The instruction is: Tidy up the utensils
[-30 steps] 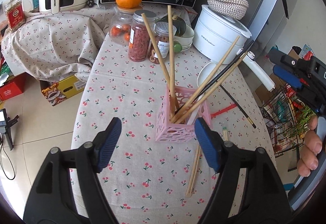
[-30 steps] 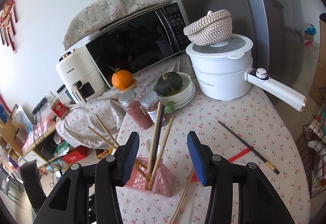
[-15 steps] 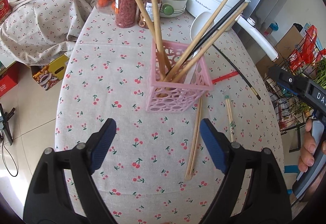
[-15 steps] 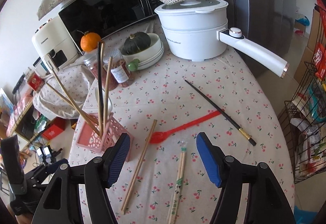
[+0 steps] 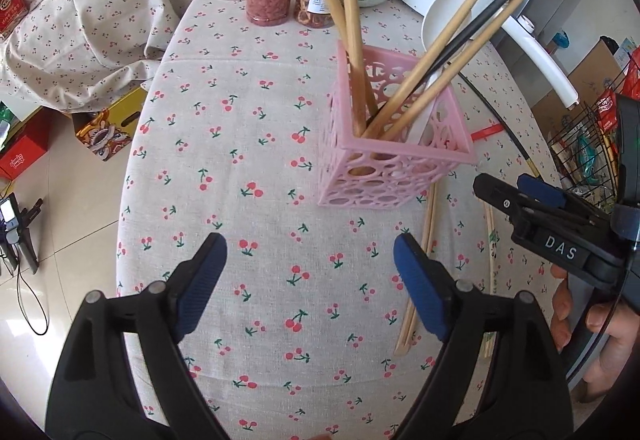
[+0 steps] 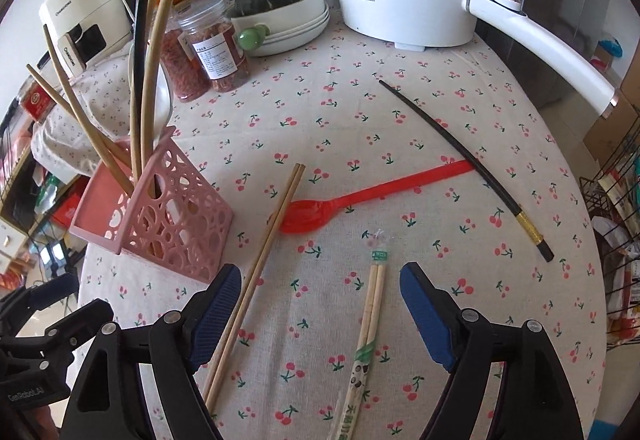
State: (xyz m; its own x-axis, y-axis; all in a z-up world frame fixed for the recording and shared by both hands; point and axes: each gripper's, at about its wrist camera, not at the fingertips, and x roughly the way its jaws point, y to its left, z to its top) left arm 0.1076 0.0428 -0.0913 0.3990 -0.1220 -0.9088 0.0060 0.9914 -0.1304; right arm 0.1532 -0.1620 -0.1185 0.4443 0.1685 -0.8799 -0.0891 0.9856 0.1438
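Where cherry-print tablecloth (image 6: 400, 144) ends (left side), tiled floor (image 5: 60, 200) shows

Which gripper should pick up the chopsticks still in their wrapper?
Probably the right gripper. Its jaws, which have just been opening, hang open around the wrapped chopsticks without touching them. The left gripper is open over bare tablecloth, nearer the pink basket.

Spoon (image 6: 316, 215) right of holder (image 6: 168, 224), seemingly touching chopsticks (image 6: 256, 272).
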